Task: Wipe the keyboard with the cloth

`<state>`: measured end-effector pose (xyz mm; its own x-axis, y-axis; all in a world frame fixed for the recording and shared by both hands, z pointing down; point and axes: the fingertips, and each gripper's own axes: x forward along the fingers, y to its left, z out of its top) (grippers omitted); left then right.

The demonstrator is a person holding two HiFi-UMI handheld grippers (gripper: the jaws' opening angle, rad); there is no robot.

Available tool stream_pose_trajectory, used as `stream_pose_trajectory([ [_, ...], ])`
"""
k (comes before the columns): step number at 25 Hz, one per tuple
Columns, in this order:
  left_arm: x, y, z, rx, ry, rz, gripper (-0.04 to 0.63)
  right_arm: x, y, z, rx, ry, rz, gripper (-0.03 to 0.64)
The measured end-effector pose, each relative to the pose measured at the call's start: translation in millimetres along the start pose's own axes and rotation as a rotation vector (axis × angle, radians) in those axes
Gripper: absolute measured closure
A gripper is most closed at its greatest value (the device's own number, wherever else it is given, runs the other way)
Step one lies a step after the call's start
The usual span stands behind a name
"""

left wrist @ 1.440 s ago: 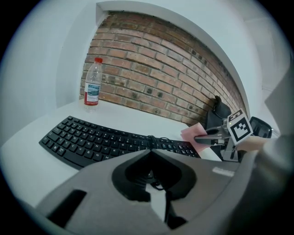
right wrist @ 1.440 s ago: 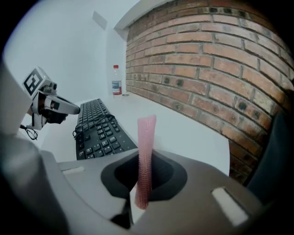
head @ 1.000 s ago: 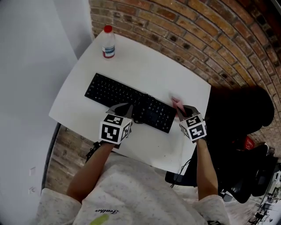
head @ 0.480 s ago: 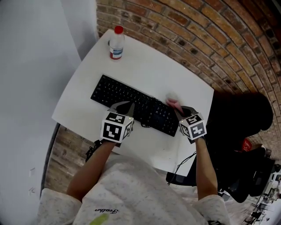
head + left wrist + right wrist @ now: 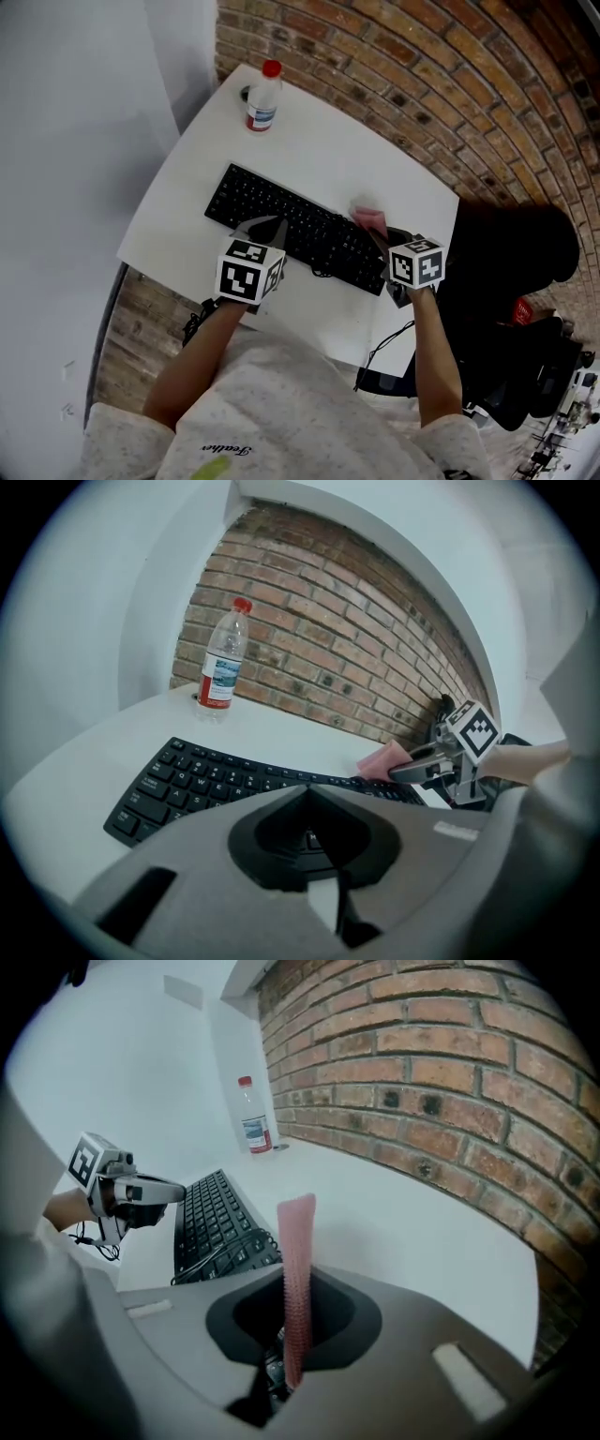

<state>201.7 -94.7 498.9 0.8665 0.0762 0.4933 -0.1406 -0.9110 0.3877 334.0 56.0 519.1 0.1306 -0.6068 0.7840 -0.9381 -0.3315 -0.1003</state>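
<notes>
A black keyboard [image 5: 291, 228] lies slantwise on the white table [image 5: 309, 141]. My right gripper [image 5: 380, 234] is shut on a pink cloth [image 5: 367, 219] at the keyboard's right end, by its far edge. In the right gripper view the cloth [image 5: 297, 1260] stands edge-on between the jaws, with the keyboard [image 5: 208, 1221] to its left. My left gripper [image 5: 262, 229] is shut with nothing in it, over the keyboard's near edge around the middle. The left gripper view shows the keys [image 5: 211, 778] just past its jaws, with the cloth [image 5: 382, 758] and right gripper [image 5: 412, 772] beyond them.
A clear water bottle [image 5: 263, 97] with a red cap stands at the table's far left corner, near the brick wall [image 5: 450, 84]. A black cable [image 5: 384, 345] runs from the keyboard's right end off the near table edge. Dark chairs [image 5: 525, 375] stand to the right.
My right gripper has carried the cloth a little left, onto the keyboard's right end. The left gripper has held its place at the keyboard's near edge.
</notes>
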Motion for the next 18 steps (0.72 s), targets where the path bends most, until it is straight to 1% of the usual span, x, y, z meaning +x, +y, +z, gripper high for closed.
stream_pose_trajectory([
  [8,-9,16,10,0.004,-0.024,-0.005,0.598,12,17,11,0.051,0.027,0.033,0.594],
  [14,-19,34,15,0.002,-0.033,-0.001,0.598,21,27,27,0.017,0.041,0.037,0.592],
  [18,-24,48,16,-0.001,-0.035,0.007,0.598,31,40,39,-0.01,0.055,0.055,0.594],
])
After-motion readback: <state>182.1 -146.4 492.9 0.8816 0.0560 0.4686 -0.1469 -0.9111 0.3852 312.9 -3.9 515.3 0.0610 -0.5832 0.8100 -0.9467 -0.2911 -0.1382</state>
